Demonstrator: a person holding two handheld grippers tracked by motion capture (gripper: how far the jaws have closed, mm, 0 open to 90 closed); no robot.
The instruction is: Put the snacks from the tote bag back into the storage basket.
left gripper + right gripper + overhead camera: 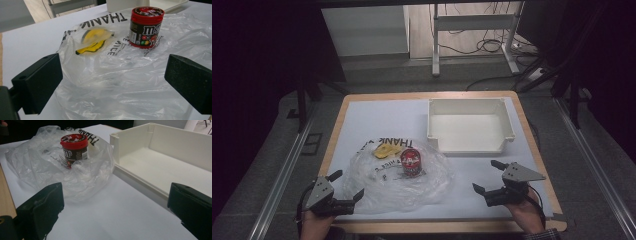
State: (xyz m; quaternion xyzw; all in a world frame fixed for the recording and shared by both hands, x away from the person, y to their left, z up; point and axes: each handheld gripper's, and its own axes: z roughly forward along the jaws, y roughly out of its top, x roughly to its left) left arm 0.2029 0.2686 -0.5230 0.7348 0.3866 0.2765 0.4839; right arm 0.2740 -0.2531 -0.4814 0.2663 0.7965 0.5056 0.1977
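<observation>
A clear plastic bag [402, 185] [120, 82] [50, 172] printed with "THANK" lies crumpled on the white table sheet. On top of it stands a red-lidded M&M's jar [411, 162] [145, 27] [74, 149], upright. A yellow printed patch [385, 150] [96, 40] shows on the bag left of the jar. My left gripper [345, 186] [112, 85] is open at the bag's near left edge, its jaws wide apart over the plastic. My right gripper [488, 176] [115, 207] is open over bare sheet right of the bag, holding nothing.
A white open-topped bin [470, 125] [162, 167] sits at the back right of the table, just beyond the bag. The wooden table edge [332, 145] frames the sheet. Metal rails [277, 180] run along both sides, and cables lie on the floor behind.
</observation>
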